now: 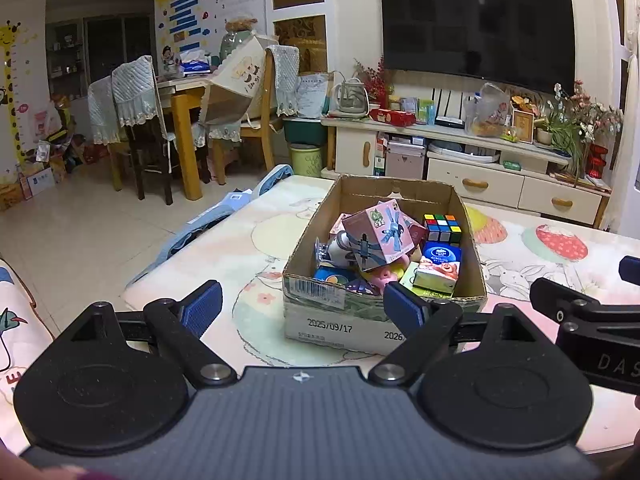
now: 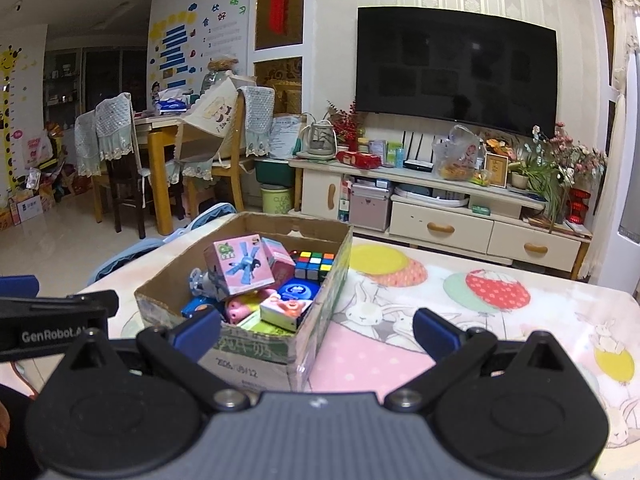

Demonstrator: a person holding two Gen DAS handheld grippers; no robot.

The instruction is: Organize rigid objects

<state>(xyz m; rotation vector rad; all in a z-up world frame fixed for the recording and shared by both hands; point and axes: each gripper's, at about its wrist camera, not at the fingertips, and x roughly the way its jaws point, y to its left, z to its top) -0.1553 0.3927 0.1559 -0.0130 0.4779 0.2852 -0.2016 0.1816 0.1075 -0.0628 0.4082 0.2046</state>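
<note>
An open cardboard box [image 1: 332, 316] [image 2: 316, 344] stands on the table and holds several small rigid items. A pink toy carton [image 1: 378, 236] [image 2: 240, 268] lies on top of the pile. Behind it sits a colour cube [image 1: 442, 228] [image 2: 314, 264], and a small red-and-blue carton [image 1: 438, 266] [image 2: 284, 310] lies at the near right. My left gripper [image 1: 306, 306] is open in front of the box's near wall, nothing between its fingers. My right gripper [image 2: 316, 330] is open too, its fingers straddling the box's near right corner without touching any item.
The table wears a pastel cartoon cloth [image 1: 560, 248] [image 2: 500, 300]. A blue garment [image 1: 208, 224] hangs off its far left edge. Beyond stand a TV cabinet [image 2: 440, 216], a dining table with chairs [image 1: 180, 120] and a green bin [image 1: 306, 160].
</note>
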